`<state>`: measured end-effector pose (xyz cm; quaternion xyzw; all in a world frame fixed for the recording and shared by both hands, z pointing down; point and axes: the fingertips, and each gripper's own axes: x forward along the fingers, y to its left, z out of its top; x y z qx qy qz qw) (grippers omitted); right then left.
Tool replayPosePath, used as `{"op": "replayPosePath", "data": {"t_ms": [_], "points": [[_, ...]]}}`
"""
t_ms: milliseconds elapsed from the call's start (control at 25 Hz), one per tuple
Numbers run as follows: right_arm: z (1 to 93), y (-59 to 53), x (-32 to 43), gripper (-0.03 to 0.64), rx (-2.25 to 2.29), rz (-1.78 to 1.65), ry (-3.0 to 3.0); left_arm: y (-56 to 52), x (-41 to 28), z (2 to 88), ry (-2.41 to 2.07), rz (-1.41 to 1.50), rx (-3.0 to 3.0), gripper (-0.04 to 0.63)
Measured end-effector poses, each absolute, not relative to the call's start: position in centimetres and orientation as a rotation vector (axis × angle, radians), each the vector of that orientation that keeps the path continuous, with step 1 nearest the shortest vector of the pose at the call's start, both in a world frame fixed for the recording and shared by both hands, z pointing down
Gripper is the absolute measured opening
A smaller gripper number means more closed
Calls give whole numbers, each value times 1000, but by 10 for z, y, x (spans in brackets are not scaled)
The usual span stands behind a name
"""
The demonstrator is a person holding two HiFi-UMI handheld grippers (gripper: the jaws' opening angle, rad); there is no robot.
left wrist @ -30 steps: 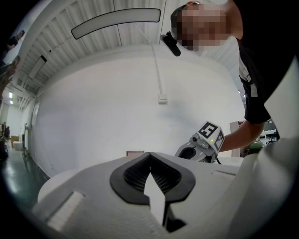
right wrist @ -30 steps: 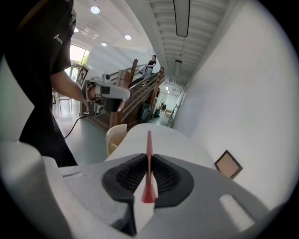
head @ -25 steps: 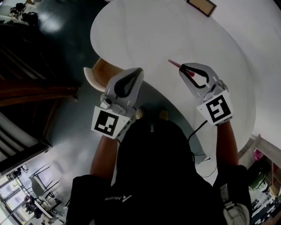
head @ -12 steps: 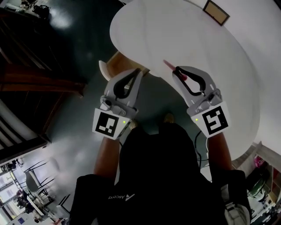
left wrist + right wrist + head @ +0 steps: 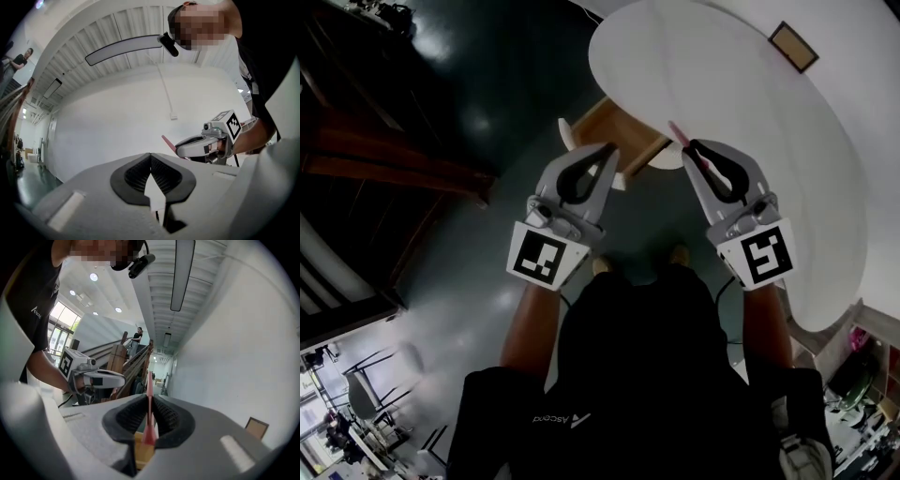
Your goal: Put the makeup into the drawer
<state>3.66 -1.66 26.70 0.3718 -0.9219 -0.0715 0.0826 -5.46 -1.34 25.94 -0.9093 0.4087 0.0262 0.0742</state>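
A thin pink makeup stick (image 5: 679,133) pokes out past the tips of my right gripper (image 5: 689,146), whose jaws are shut on it. In the right gripper view the stick (image 5: 149,416) stands upright between the black pads, with tan wood showing below them. An open wooden drawer (image 5: 617,133) juts from under the white table (image 5: 769,159), just ahead of both grippers. My left gripper (image 5: 605,150) hovers near the drawer's front edge, shut and empty; its pads meet in the left gripper view (image 5: 151,157), where the right gripper (image 5: 177,148) and the stick (image 5: 167,142) show to the right.
A small dark-framed item (image 5: 793,47) lies on the far part of the table. Dark glossy floor (image 5: 487,94) spreads to the left, with wooden stair rails (image 5: 384,169) beyond. The person's dark torso fills the bottom of the head view. The left gripper (image 5: 123,377) shows in the right gripper view.
Both hands have travelled together to the open drawer, which now sits just ahead of the fingertips. The pink stick stays in the right gripper. The left gripper stays shut.
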Motion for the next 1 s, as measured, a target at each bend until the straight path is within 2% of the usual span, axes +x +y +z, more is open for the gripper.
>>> {"op": "replayPosePath", "data": {"t_ms": [480, 1000], "points": [[303, -31, -62, 51, 1172, -184, -2623, -19, -162, 259, 1170, 123, -2749, 11], [392, -102, -102, 51, 1034, -112, -2466, -89, -196, 301, 1304, 62, -2755, 11]]}}
